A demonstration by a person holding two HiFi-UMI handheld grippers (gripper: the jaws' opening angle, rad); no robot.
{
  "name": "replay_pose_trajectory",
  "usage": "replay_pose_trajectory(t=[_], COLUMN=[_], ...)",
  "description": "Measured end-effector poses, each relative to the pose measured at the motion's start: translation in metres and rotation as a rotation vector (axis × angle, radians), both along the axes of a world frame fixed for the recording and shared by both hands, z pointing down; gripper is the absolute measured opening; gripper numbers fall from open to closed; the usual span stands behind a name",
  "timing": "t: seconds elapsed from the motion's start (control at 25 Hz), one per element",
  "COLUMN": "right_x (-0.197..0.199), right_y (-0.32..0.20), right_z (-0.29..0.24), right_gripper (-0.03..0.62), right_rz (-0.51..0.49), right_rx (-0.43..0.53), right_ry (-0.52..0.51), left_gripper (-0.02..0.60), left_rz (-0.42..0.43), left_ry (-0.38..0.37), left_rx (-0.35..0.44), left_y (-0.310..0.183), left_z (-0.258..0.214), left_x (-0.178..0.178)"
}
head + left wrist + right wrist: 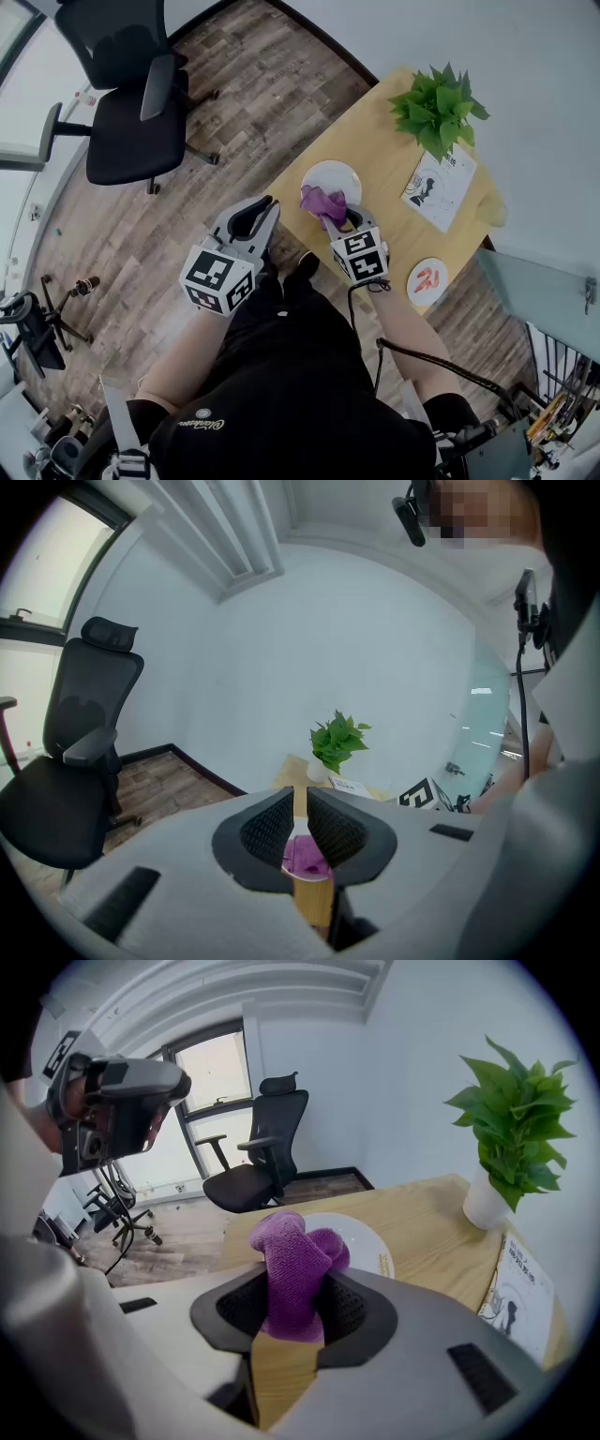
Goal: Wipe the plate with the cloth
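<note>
Grips the cloth [295, 1260] in the right gripper [295, 1302], jaws shut on its middle, with the purple folds standing up and forward past the pads. Holds it over the near rim of the plate [366, 1237] at the corner of the table [431, 1222]; cannot tell whether cloth and plate touch. Places the plate straight ahead of and below the jaws, so the wipe probably needs only a short drop and a push forward.

Carries the left gripper [265, 208] beside the table's corner, jaws narrowed to a slit with nothing in them. Sits farther from the plate than the right one, yet near enough to steady the rim if wanted.

In the head view, shows both grippers at once, with the cloth overlapping the plate's near edge and a second plate [427, 278] with orange bits off to the right. In the right gripper view, shows the pile pinched between the pads and the bare white plate beyond, with a plant [511, 1119] and a booklet [516, 1288] behind. In the left gripper view, gives only a sliver of purple through the slit.
</note>
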State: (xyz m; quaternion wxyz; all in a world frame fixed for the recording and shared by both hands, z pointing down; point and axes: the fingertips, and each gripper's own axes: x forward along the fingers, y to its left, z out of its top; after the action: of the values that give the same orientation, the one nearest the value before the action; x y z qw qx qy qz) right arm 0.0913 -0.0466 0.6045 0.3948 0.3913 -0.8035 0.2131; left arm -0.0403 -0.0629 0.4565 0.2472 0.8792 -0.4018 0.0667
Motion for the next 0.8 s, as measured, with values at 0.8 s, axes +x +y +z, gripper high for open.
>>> replay_pose_trajectory(t=[0.8], right_x=[0.036], right_y=[-0.083], right_z=[0.004], right_gripper=[0.126], right_rz=[0.107], right_rx=[0.056], right_ry=[0.110], left_gripper=[0.046], left_rz=[-0.015], left_ry=[-0.005], left_rx=[-0.013], left_y=[-0.005], left_z=[0.005], left_x=[-0.010])
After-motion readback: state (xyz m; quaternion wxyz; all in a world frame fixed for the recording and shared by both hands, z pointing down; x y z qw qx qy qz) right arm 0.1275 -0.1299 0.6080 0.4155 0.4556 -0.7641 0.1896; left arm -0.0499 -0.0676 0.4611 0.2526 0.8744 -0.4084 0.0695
